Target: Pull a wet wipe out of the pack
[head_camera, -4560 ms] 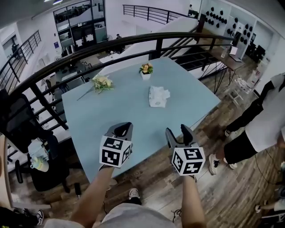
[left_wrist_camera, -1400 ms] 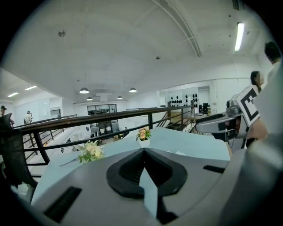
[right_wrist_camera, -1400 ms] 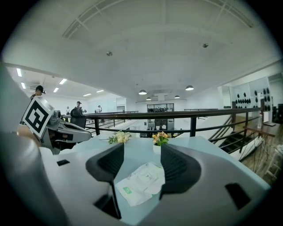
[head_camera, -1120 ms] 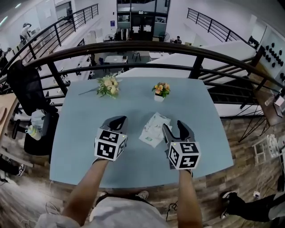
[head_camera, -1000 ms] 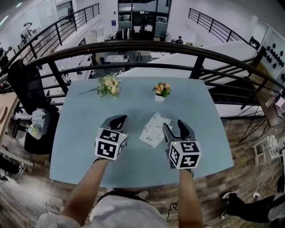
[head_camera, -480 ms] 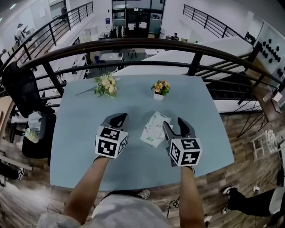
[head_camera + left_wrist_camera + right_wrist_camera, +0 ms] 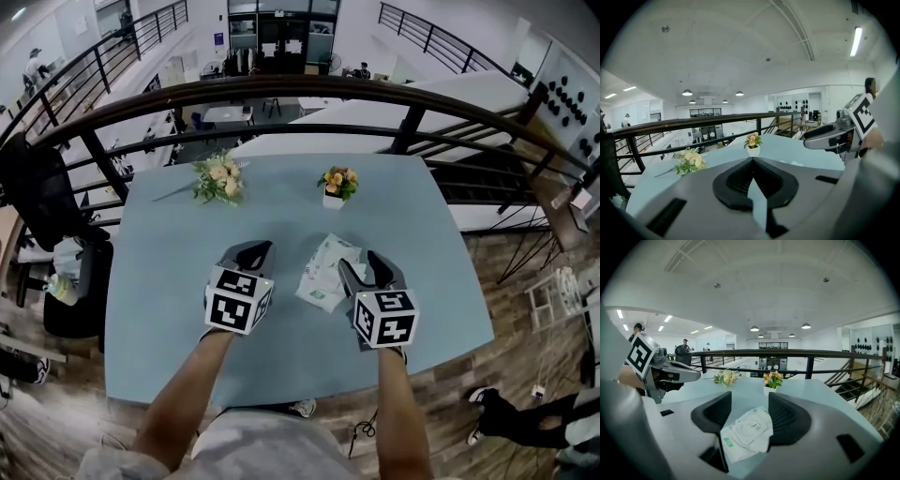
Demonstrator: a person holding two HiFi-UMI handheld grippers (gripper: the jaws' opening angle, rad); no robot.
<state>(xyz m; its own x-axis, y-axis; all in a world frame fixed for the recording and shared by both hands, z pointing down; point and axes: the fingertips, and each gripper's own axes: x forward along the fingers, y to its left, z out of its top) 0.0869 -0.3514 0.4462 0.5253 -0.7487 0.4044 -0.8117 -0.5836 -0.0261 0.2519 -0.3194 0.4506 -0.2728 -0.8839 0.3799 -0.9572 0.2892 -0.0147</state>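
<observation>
The wet wipe pack (image 7: 323, 272) is a flat white pouch with a small green label, lying on the light blue table (image 7: 169, 272). My right gripper (image 7: 361, 264) hovers just right of it, open. In the right gripper view the pack (image 7: 747, 432) shows between and below the spread jaws of my right gripper (image 7: 749, 404), untouched. My left gripper (image 7: 253, 249) hangs left of the pack, apart from it, with its jaws together. In the left gripper view my left gripper (image 7: 752, 161) has its tips meeting with nothing held. The pack is hidden there.
A small white pot of orange flowers (image 7: 337, 184) stands beyond the pack, and a loose bouquet (image 7: 217, 178) lies at the back left. A dark railing (image 7: 281, 92) runs behind the table. A black chair (image 7: 37, 202) stands at the left. The table's near edge is by my arms.
Since 4.6 s ago I have come round to face the table, and both grippers now flank the pack. Over the last second the grippers have barely shifted.
</observation>
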